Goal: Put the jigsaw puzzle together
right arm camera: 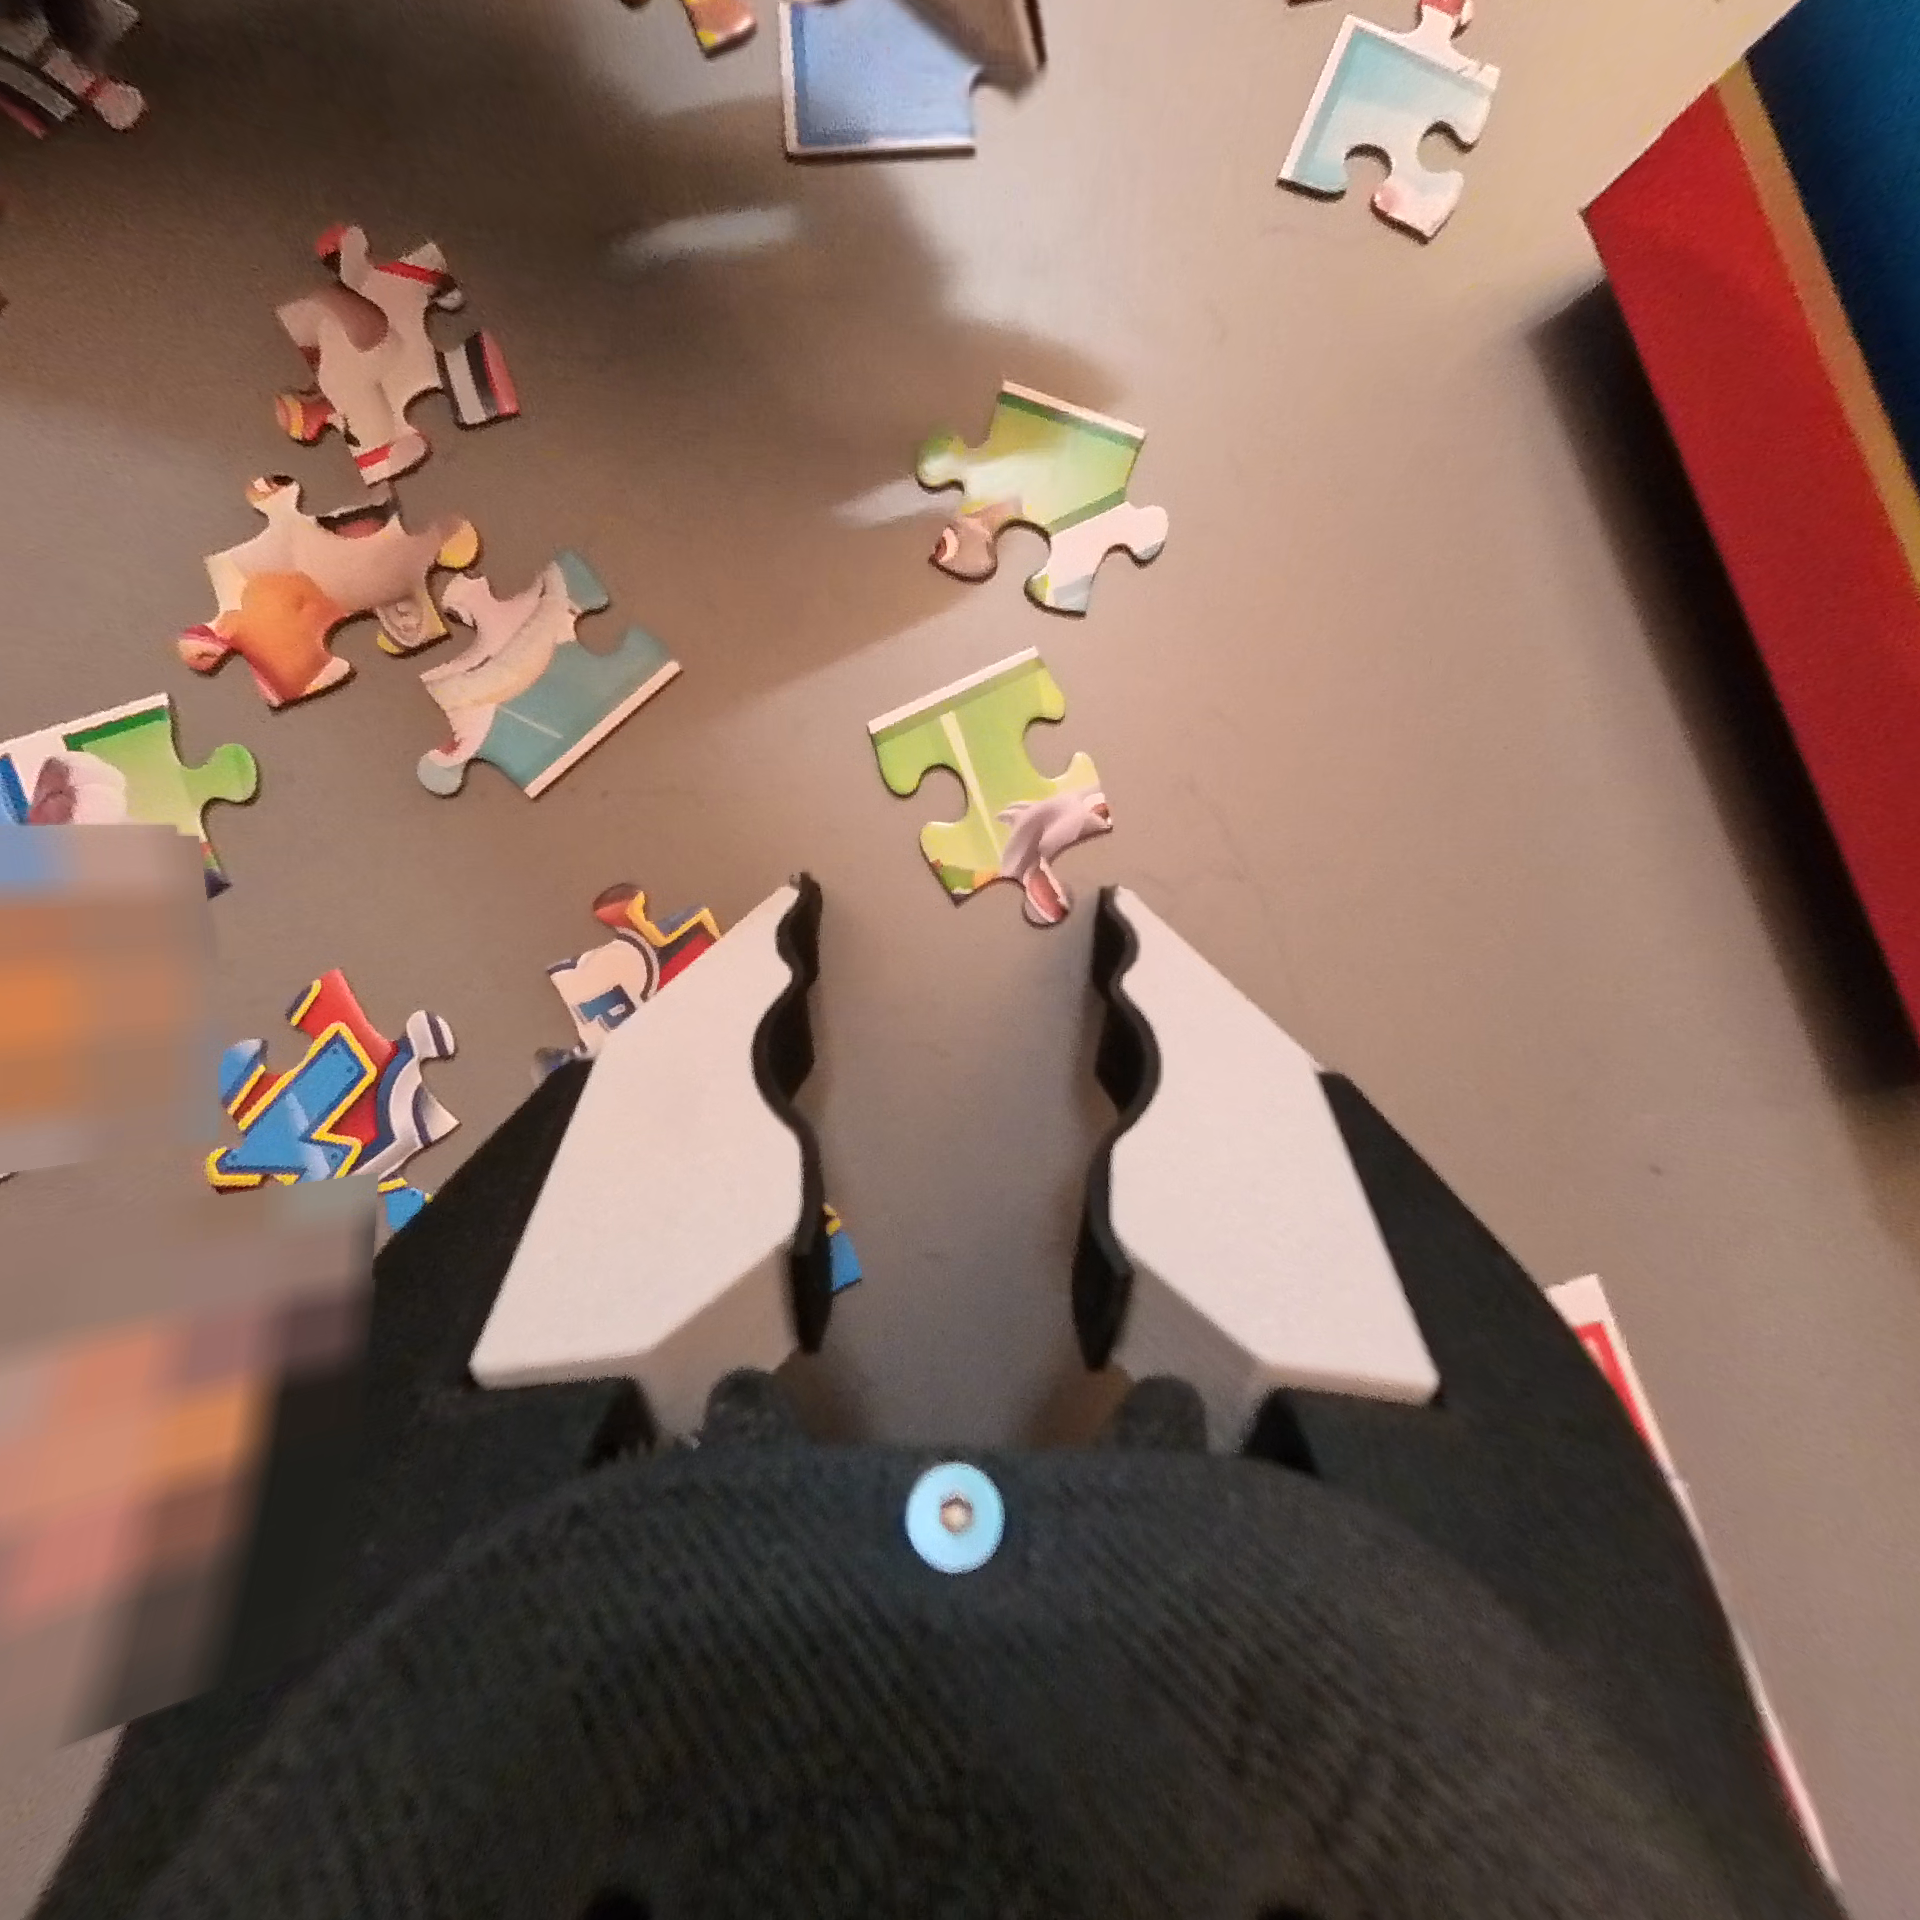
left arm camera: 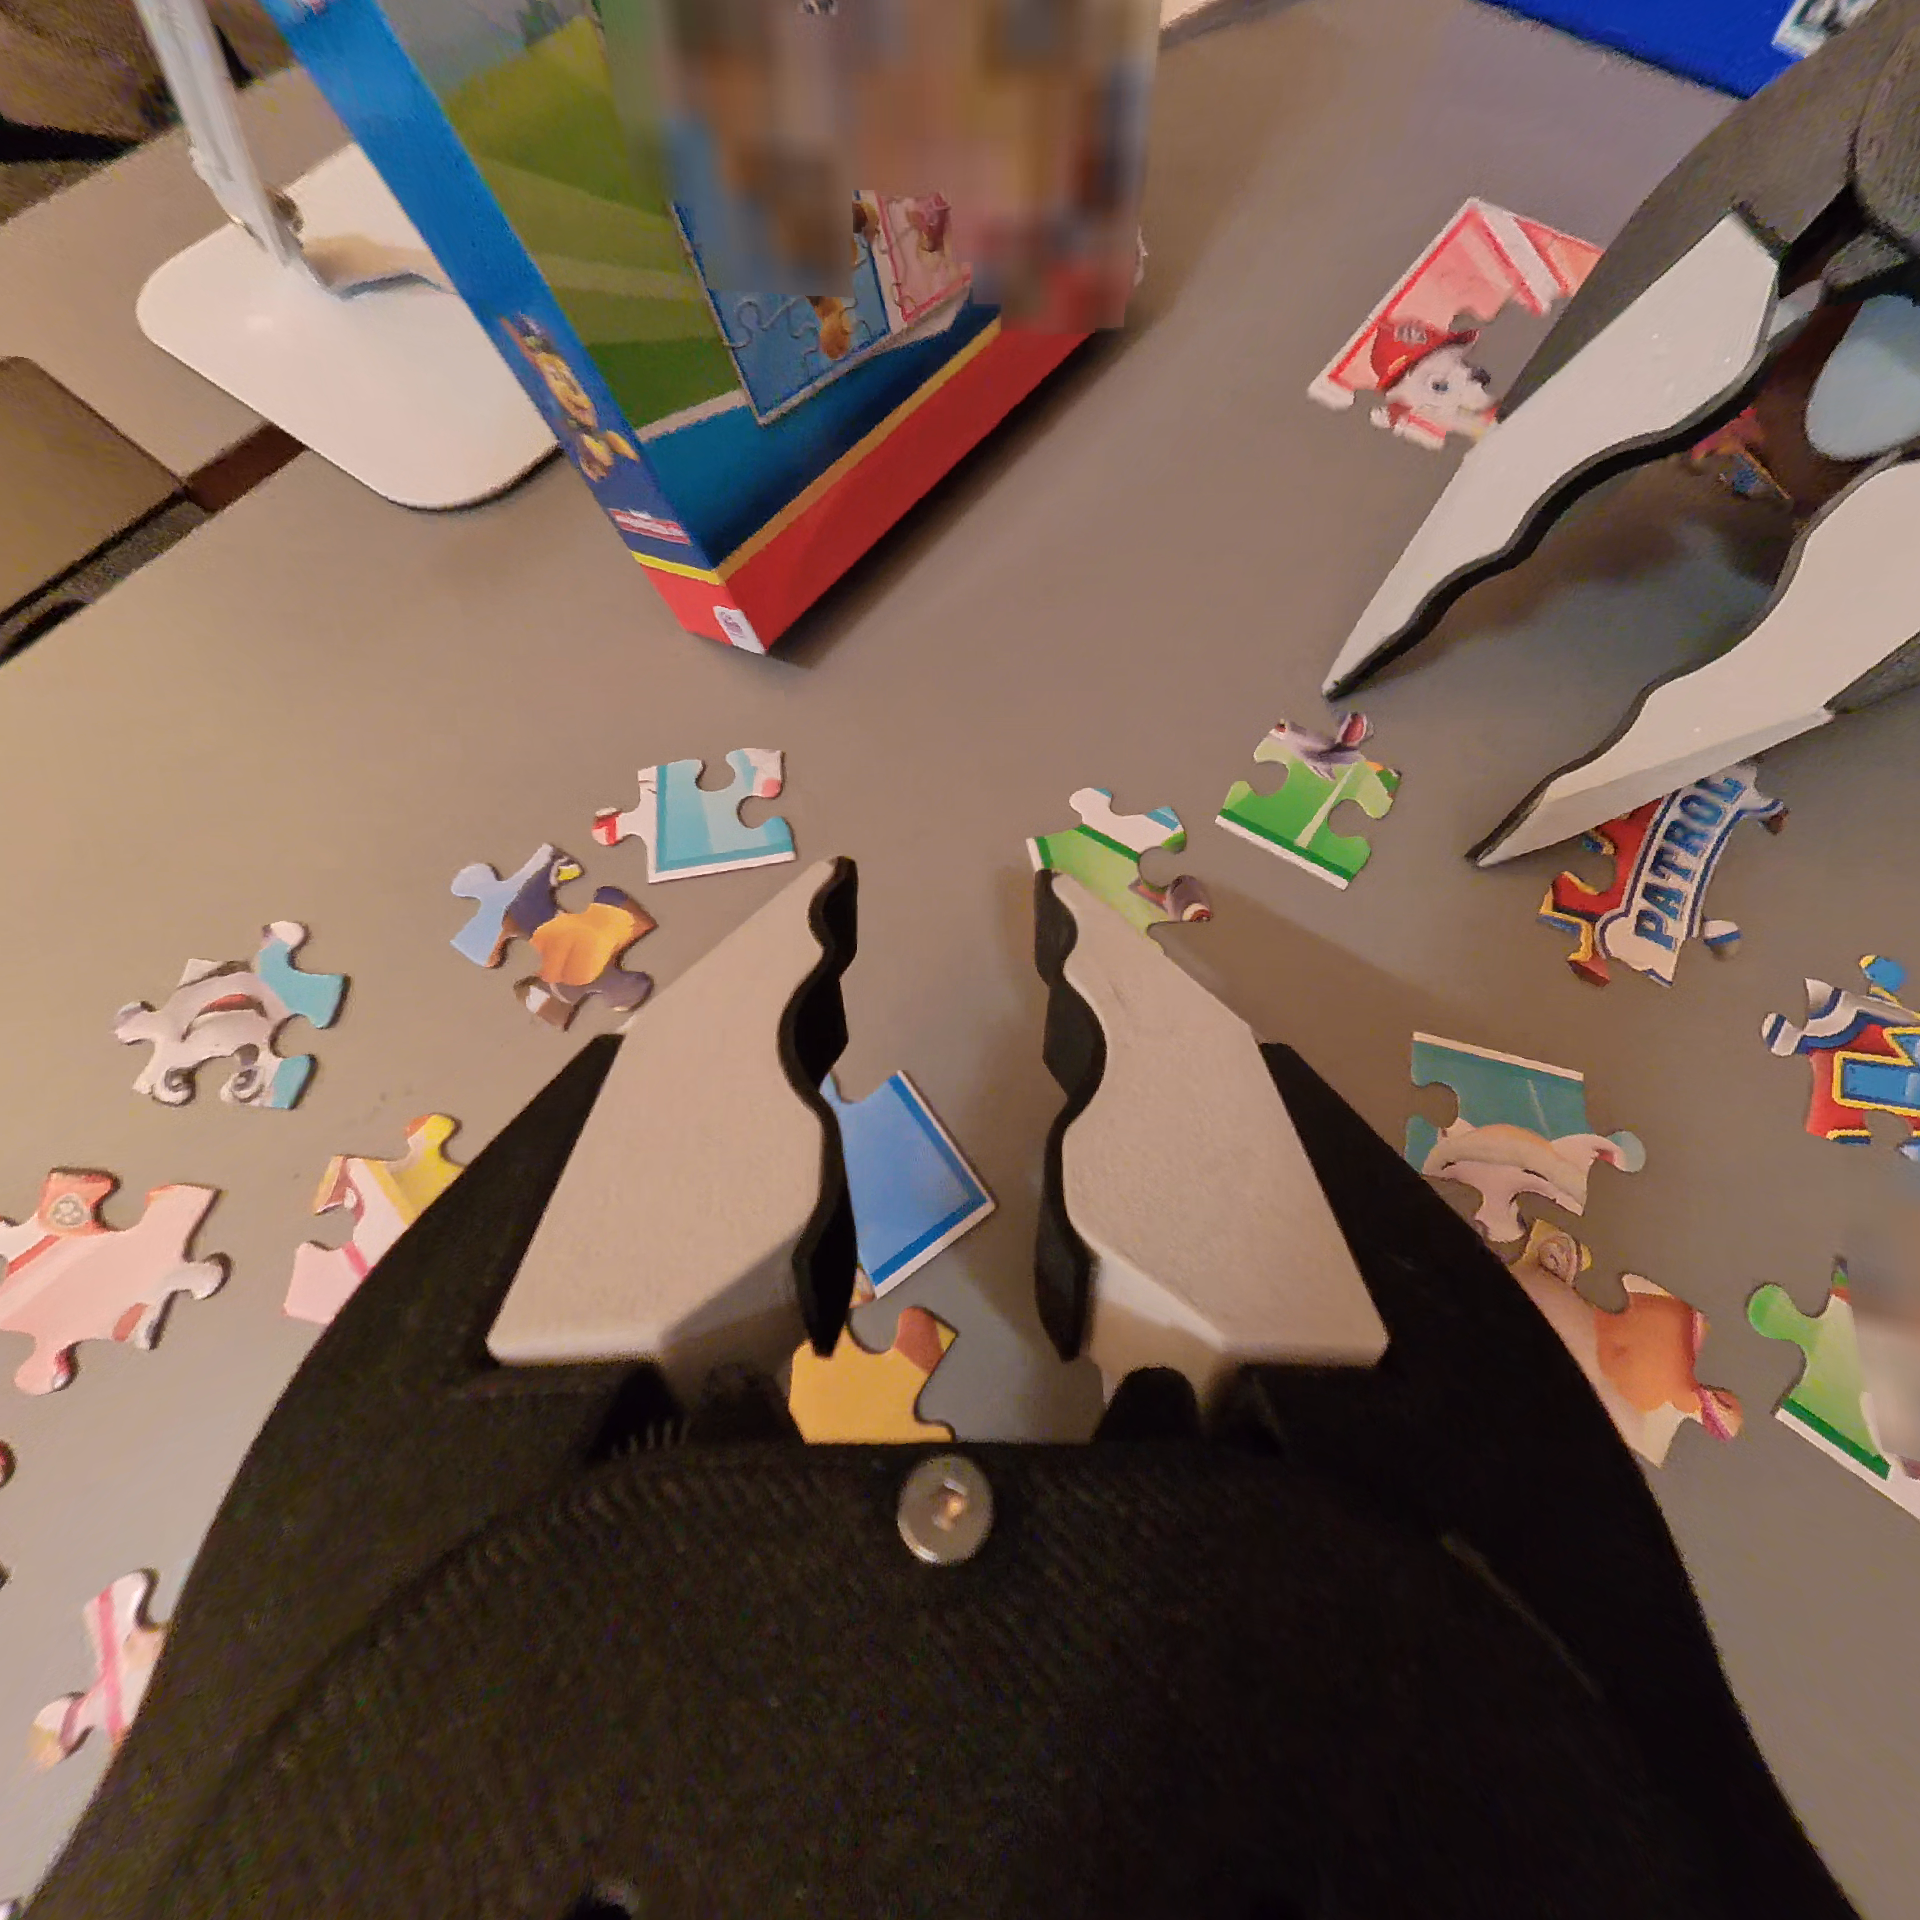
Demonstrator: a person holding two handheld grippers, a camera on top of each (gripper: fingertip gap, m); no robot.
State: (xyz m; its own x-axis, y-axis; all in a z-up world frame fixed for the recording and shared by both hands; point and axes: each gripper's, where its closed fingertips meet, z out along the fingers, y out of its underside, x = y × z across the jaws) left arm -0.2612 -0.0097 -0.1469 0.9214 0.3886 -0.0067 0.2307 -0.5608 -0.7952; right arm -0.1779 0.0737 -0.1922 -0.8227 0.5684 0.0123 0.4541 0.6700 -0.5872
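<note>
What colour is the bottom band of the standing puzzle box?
Red, on the puzzle box, topped by a thin yellow stripe; left wrist view shows it best.

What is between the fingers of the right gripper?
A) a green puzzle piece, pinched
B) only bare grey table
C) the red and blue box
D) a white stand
B: the right gripper is open over bare table; the green puzzle piece lies just beyond its fingertips.
</note>
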